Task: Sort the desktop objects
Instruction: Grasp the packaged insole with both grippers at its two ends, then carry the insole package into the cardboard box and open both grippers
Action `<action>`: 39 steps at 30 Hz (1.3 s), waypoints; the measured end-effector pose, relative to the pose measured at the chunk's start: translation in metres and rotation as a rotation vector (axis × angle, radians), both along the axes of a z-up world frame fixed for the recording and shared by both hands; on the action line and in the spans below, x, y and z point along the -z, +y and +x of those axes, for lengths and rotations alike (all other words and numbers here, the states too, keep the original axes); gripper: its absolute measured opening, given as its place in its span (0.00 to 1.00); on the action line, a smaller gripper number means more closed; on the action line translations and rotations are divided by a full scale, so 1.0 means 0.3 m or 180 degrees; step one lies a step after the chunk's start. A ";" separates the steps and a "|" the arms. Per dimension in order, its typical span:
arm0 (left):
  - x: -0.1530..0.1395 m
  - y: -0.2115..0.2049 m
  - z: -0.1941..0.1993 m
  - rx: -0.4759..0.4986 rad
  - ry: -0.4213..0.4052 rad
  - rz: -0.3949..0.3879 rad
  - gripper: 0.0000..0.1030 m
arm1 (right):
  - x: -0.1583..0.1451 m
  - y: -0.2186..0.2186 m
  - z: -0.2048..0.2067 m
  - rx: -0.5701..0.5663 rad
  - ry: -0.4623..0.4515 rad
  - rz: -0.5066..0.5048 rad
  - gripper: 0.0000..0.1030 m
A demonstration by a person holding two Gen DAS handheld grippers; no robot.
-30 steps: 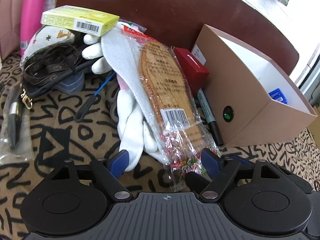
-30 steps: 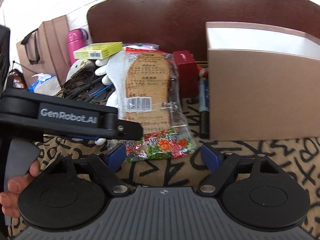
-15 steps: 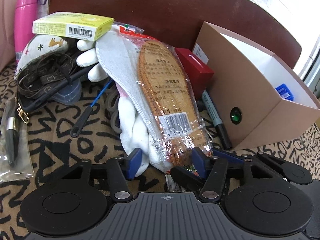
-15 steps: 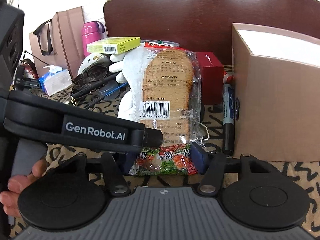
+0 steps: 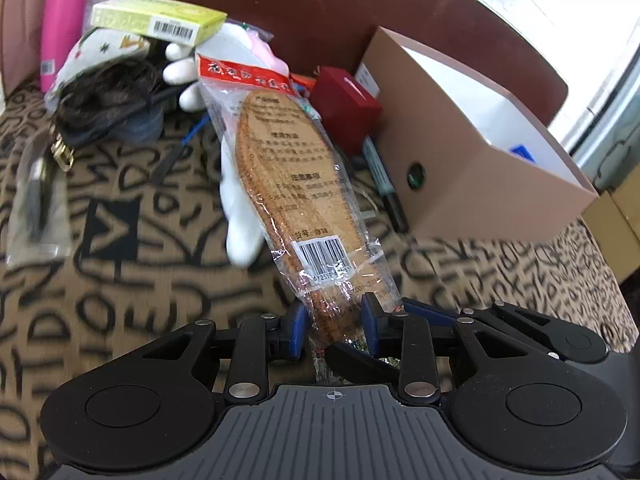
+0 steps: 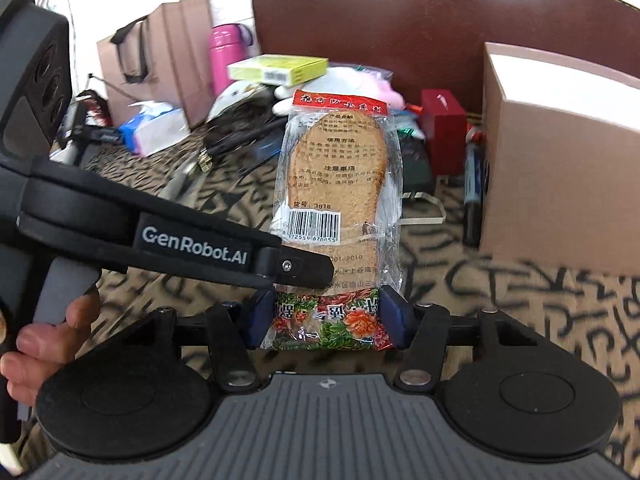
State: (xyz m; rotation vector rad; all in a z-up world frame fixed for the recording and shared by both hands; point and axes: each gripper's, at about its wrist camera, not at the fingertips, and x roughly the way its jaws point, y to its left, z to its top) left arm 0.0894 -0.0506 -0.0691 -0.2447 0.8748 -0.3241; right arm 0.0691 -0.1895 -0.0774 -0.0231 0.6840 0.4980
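A clear pack of brown insoles (image 5: pixel 296 184) with a red header and a floral end (image 6: pixel 340 184) stands tilted up off the pile. Its near end sits between the blue pads of my left gripper (image 5: pixel 334 326), whose jaws are closing on it. My right gripper (image 6: pixel 326 318) is shut on the floral end, pads against both edges. In the right wrist view the left gripper's fingertips (image 6: pixel 296 268) reach across onto the pack. A pink-brown open box (image 5: pixel 460 168) stands to the right (image 6: pixel 560 176), with a blue item (image 5: pixel 520 152) inside.
White gloves (image 5: pixel 240 216) lie under the pack on the patterned cloth. A red box (image 5: pixel 346 108) and a marker (image 5: pixel 384 184) sit against the open box. A yellow-green carton (image 5: pixel 156 20), pink bottle (image 5: pixel 62 20), black strap (image 5: pixel 104 108) and bagged item (image 5: pixel 36 208) crowd the left. A person's hand (image 6: pixel 48 344) holds the left handle.
Both grippers moved in on the pack's near end and narrowed their jaws onto it. The pack has come up off the gloves and now stands more upright.
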 end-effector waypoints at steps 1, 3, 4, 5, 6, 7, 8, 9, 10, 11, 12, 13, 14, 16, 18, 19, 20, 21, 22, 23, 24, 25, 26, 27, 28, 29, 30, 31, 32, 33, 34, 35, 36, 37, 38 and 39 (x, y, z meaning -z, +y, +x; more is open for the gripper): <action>0.002 0.001 -0.022 0.0014 0.0017 -0.0009 0.27 | 0.000 0.000 -0.020 -0.0010 0.0026 0.0004 0.59; 0.011 0.002 -0.069 0.0057 0.0067 -0.0034 0.27 | 0.000 -0.003 -0.066 -0.0035 0.0084 -0.0013 0.59; 0.015 0.004 -0.091 0.0080 0.0091 -0.0047 0.27 | 0.000 -0.004 -0.089 -0.0052 0.0109 -0.0027 0.59; 0.019 0.004 -0.114 0.0104 0.0116 -0.0061 0.27 | 0.001 -0.007 -0.116 -0.0070 0.0134 -0.0037 0.60; 0.024 0.006 -0.145 0.0142 0.0149 -0.0072 0.27 | 0.003 -0.010 -0.142 -0.0096 0.0159 -0.0046 0.60; 0.027 0.007 -0.168 0.0185 0.0174 -0.0081 0.27 | 0.006 -0.014 -0.167 -0.0125 0.0181 -0.0060 0.60; 0.032 0.006 -0.188 0.0227 0.0194 -0.0090 0.27 | 0.009 -0.018 -0.193 -0.0152 0.0197 -0.0071 0.60; 0.036 0.007 -0.210 0.0266 0.0214 -0.0102 0.27 | 0.011 -0.023 -0.217 -0.0177 0.0218 -0.0072 0.60; 0.039 0.010 -0.225 0.0287 0.0221 -0.0112 0.27 | 0.013 -0.028 -0.237 -0.0190 0.0235 -0.0062 0.60; 0.038 0.013 -0.237 0.0293 0.0218 -0.0102 0.32 | 0.013 -0.032 -0.252 -0.0197 0.0246 -0.0049 0.60; 0.035 0.013 -0.244 0.0286 0.0190 -0.0067 0.39 | 0.011 -0.032 -0.262 -0.0201 0.0243 -0.0044 0.62; 0.032 0.014 -0.245 0.0264 0.0152 -0.0039 0.56 | 0.009 -0.029 -0.264 -0.0202 0.0233 -0.0053 0.64; 0.029 0.018 -0.242 0.0179 0.0109 0.0013 0.63 | 0.007 -0.024 -0.264 -0.0203 0.0219 -0.0070 0.67; 0.021 0.028 -0.229 0.0033 0.0042 0.0056 0.65 | 0.002 -0.010 -0.258 -0.0195 0.0170 -0.0082 0.69; 0.023 0.043 -0.196 -0.0021 0.0077 0.0004 0.65 | 0.004 -0.002 -0.249 -0.0191 0.0154 -0.0059 0.69; 0.027 0.048 -0.181 -0.0050 0.0101 -0.0028 0.65 | 0.006 0.003 -0.244 -0.0181 0.0152 -0.0062 0.69; 0.031 0.053 -0.169 -0.0068 0.0107 -0.0061 0.66 | 0.009 0.008 -0.236 -0.0177 0.0154 -0.0076 0.69; 0.033 0.052 -0.158 -0.0085 0.0100 -0.0090 0.67 | 0.013 0.013 -0.230 -0.0169 0.0155 -0.0089 0.70; 0.034 0.049 -0.150 -0.0091 0.0091 -0.0102 0.70 | 0.016 0.017 -0.227 -0.0160 0.0159 -0.0096 0.71; 0.035 0.042 -0.143 -0.0085 0.0079 -0.0105 0.72 | 0.019 0.019 -0.226 -0.0154 0.0162 -0.0100 0.71; 0.035 0.035 -0.138 -0.0072 0.0065 -0.0086 0.71 | 0.022 0.023 -0.225 -0.0156 0.0162 -0.0103 0.72; 0.036 0.024 -0.134 -0.0051 0.0052 -0.0048 0.70 | 0.025 0.026 -0.224 -0.0166 0.0158 -0.0112 0.73; 0.034 0.013 -0.136 -0.0014 0.0031 -0.0001 0.65 | 0.029 0.030 -0.221 -0.0173 0.0149 -0.0129 0.73; 0.031 0.002 -0.138 0.0011 0.0010 0.0074 0.63 | 0.035 0.035 -0.218 -0.0173 0.0138 -0.0147 0.71; 0.030 -0.009 -0.138 0.0029 -0.0014 0.0133 0.53 | 0.040 0.038 -0.215 -0.0161 0.0135 -0.0159 0.68; 0.028 -0.016 -0.138 0.0046 -0.0030 0.0170 0.46 | 0.043 0.038 -0.213 -0.0137 0.0118 -0.0183 0.63; 0.027 -0.017 -0.138 0.0046 -0.0034 0.0181 0.43 | 0.043 0.036 -0.212 -0.0137 0.0110 -0.0177 0.63; 0.026 -0.015 -0.139 0.0040 -0.0029 0.0172 0.41 | 0.043 0.032 -0.212 -0.0136 0.0118 -0.0155 0.62; 0.024 -0.010 -0.139 0.0040 -0.0017 0.0152 0.39 | 0.042 0.029 -0.212 -0.0133 0.0120 -0.0138 0.62; 0.019 -0.009 -0.142 0.0042 -0.0011 0.0137 0.38 | 0.039 0.027 -0.217 -0.0129 0.0116 -0.0119 0.61; 0.012 -0.009 -0.147 0.0046 -0.0023 0.0137 0.36 | 0.036 0.024 -0.223 -0.0125 0.0110 -0.0100 0.61; -0.001 -0.012 -0.158 0.0053 -0.0058 0.0154 0.34 | 0.030 0.020 -0.229 -0.0123 0.0101 -0.0071 0.61; -0.013 -0.014 -0.166 0.0061 -0.0096 0.0169 0.34 | 0.021 0.014 -0.237 -0.0122 0.0086 -0.0039 0.60; -0.029 -0.018 -0.176 0.0065 -0.0141 0.0178 0.34 | 0.010 0.009 -0.245 -0.0123 0.0058 -0.0019 0.60; -0.048 -0.022 -0.185 0.0068 -0.0198 0.0181 0.34 | -0.004 0.005 -0.251 -0.0127 0.0016 -0.0010 0.60; -0.069 -0.027 -0.191 0.0071 -0.0256 0.0177 0.34 | -0.022 0.000 -0.256 -0.0127 -0.0044 -0.0008 0.60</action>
